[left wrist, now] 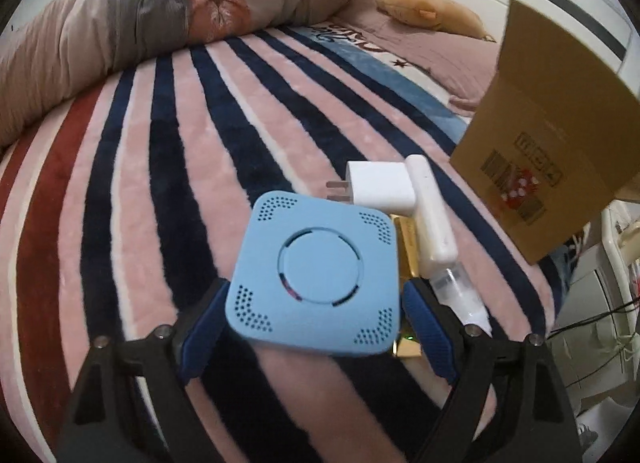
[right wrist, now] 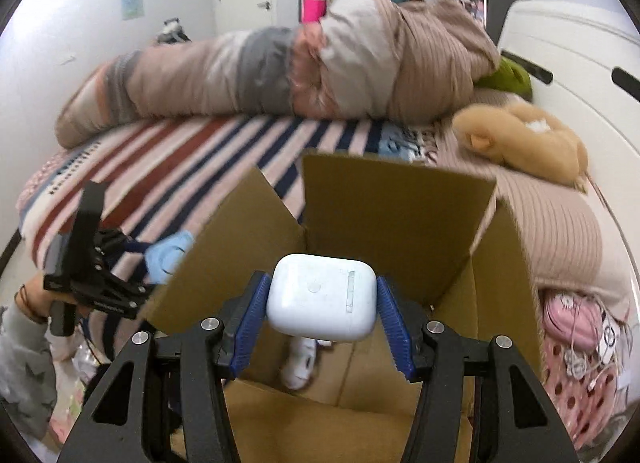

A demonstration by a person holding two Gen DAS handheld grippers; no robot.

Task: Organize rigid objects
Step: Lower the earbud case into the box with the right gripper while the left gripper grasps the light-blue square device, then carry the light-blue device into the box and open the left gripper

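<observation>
Right wrist view shows my right tongs (right wrist: 322,297) clenched on the white earbud case (right wrist: 322,297) directly above the open cardboard box (right wrist: 400,207), while my left tongs (left wrist: 316,309) grasp the blue square device (left wrist: 316,279).

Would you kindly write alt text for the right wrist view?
The right gripper holds a white earbud case above an open cardboard box on a striped bed. A white item lies inside; the left gripper holds a blue object nearby.

The left gripper (left wrist: 314,317) clamps a blue square device (left wrist: 316,277) by its near corners above a striped blanket (left wrist: 160,167). Just behind lie a white plug adapter (left wrist: 380,187), a white stick-shaped item (left wrist: 432,215) and a gold bar (left wrist: 406,241); a cardboard box (left wrist: 552,135) stands at right
</observation>
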